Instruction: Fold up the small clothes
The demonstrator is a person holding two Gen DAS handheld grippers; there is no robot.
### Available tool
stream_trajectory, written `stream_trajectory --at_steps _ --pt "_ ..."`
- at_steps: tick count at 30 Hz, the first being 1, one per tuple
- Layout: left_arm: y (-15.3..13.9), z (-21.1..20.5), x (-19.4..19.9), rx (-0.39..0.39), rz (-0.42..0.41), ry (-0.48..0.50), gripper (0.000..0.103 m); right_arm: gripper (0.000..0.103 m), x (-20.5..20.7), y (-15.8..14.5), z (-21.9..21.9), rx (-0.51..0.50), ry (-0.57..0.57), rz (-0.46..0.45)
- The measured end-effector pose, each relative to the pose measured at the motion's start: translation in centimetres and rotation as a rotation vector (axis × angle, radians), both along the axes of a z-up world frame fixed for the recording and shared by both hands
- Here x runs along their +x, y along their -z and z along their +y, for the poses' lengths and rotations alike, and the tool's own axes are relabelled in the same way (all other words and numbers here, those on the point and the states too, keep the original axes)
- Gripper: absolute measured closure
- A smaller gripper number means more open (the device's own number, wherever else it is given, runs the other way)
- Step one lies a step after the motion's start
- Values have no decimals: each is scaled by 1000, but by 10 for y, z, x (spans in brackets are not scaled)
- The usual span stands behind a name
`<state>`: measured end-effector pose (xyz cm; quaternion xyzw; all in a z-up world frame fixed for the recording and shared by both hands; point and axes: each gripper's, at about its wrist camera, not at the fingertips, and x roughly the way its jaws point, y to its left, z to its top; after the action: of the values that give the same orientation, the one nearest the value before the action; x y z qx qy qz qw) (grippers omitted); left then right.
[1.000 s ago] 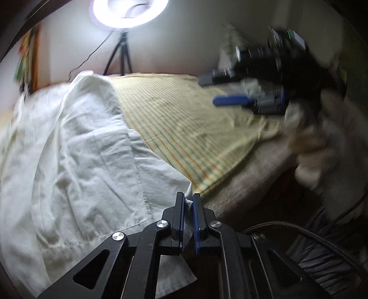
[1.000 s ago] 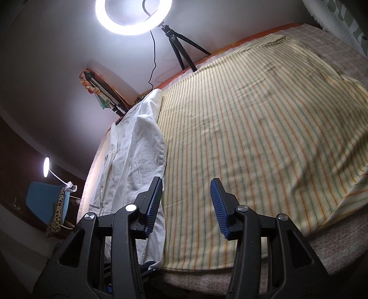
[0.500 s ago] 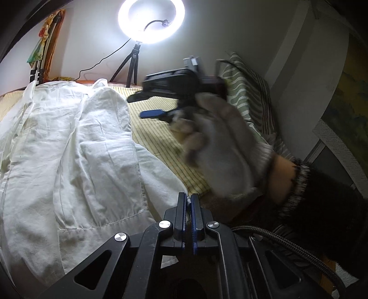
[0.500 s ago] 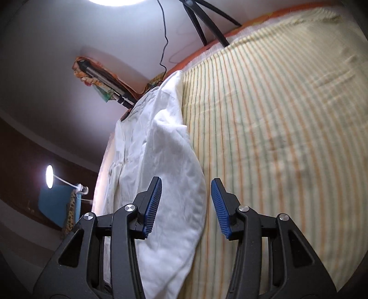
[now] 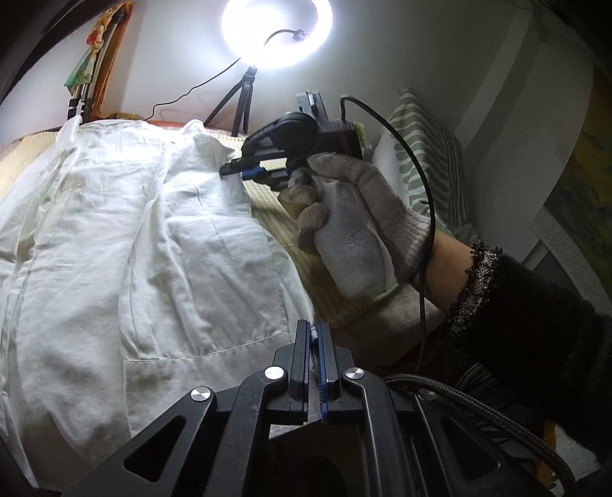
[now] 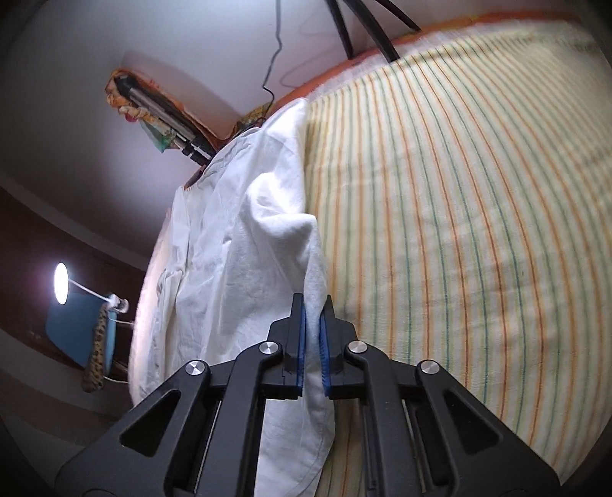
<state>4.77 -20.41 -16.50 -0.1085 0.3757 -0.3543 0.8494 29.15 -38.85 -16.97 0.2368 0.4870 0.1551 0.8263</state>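
Note:
A white shirt-like garment (image 5: pixel 153 248) lies spread on the left half of a bed covered with a yellow striped sheet (image 6: pixel 459 229). My left gripper (image 5: pixel 313 332) is shut on the garment's near right corner; a bit of white cloth shows between its pads. Farther up the same right edge, a gloved hand (image 5: pixel 352 214) holds my right gripper (image 5: pixel 233 168). In the right wrist view that right gripper (image 6: pixel 311 306) has its jaws closing on a raised fold of the garment (image 6: pixel 248 267), and the blue pads press the cloth from both sides.
A ring light (image 5: pixel 273 32) on a tripod stands behind the bed's head. A green-striped pillow (image 5: pixel 432 153) leans at the right wall. A cable (image 5: pixel 420 191) hangs from the right gripper. A desk lamp (image 6: pixel 61 283) and a blue chair (image 6: pixel 76 328) stand beyond the bed's left side.
The right gripper has come from over the striped sheet to the garment's right edge and shut on a fold there. The left gripper has stayed shut on its corner.

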Motion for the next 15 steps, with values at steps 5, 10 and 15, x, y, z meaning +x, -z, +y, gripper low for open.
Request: stream_trajectory --at_steps 5,10,15 --pt "-9 21 -11 -48 -14 -18 103 97 3 -42 21 -66 -7 -56" --pt "-13 52 -17 -79 -8 -69 103 97 10 -68 67 -198 -56 -96" --pt "-8 83 -26 -93 13 -128 103 97 17 -70 113 -274 -125 -107"
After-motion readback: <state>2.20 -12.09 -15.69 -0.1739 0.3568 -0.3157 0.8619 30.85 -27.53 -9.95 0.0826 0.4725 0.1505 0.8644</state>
